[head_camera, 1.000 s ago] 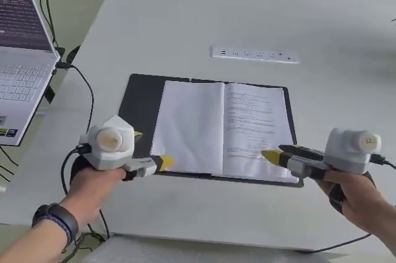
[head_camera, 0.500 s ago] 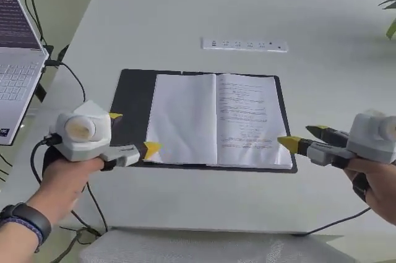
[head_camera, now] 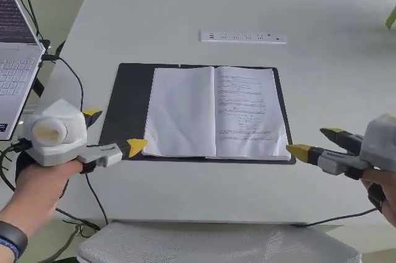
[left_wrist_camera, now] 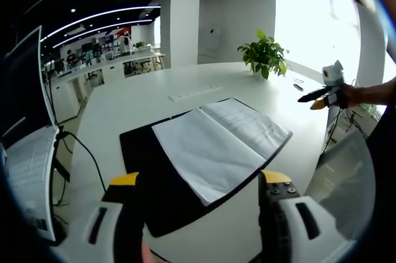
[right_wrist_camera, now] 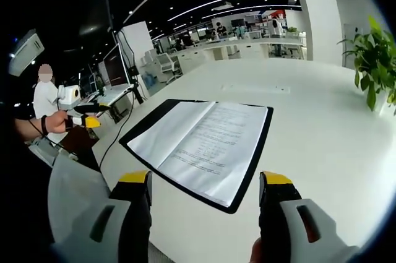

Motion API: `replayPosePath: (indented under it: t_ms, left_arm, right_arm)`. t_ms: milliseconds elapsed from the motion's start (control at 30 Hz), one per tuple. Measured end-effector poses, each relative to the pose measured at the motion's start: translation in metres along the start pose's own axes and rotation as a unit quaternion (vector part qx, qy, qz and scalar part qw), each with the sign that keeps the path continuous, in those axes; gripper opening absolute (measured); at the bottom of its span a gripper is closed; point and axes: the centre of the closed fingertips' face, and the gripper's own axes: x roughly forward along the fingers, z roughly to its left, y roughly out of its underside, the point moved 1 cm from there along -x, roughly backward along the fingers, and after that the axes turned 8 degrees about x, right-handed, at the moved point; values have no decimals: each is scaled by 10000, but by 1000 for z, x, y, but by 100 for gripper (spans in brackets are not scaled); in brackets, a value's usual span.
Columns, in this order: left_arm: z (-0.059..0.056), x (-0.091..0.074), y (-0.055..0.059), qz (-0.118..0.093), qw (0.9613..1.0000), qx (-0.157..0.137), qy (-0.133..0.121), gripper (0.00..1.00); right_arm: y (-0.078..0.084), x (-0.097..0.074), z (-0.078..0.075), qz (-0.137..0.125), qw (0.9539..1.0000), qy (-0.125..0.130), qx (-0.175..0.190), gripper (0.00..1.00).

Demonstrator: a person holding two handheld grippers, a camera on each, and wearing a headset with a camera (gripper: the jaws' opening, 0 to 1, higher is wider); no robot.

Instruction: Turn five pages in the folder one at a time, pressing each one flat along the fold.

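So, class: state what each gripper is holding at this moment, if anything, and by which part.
Nothing is held. The left gripper and right gripper both stand open, apart from the open black folder of white pages.

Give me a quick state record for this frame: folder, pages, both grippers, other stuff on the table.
folder: black, open flat on the white table
left page: blank
right page: printed text
left gripper: open, holding nothing, by the folder's near left corner
right gripper: open, holding nothing, by the near right corner
other items: power strip beyond the folder; laptop to the left
page turn: none under way
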Motion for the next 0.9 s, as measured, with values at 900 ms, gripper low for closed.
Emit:
replayPosePath:
  t_ms: [900]
  left_arm:
    - [-26, 18, -25, -19, 9997, 167, 170, 76]
  right_arm:
    - [10, -10, -8, -46, 9997, 36, 254, 69]
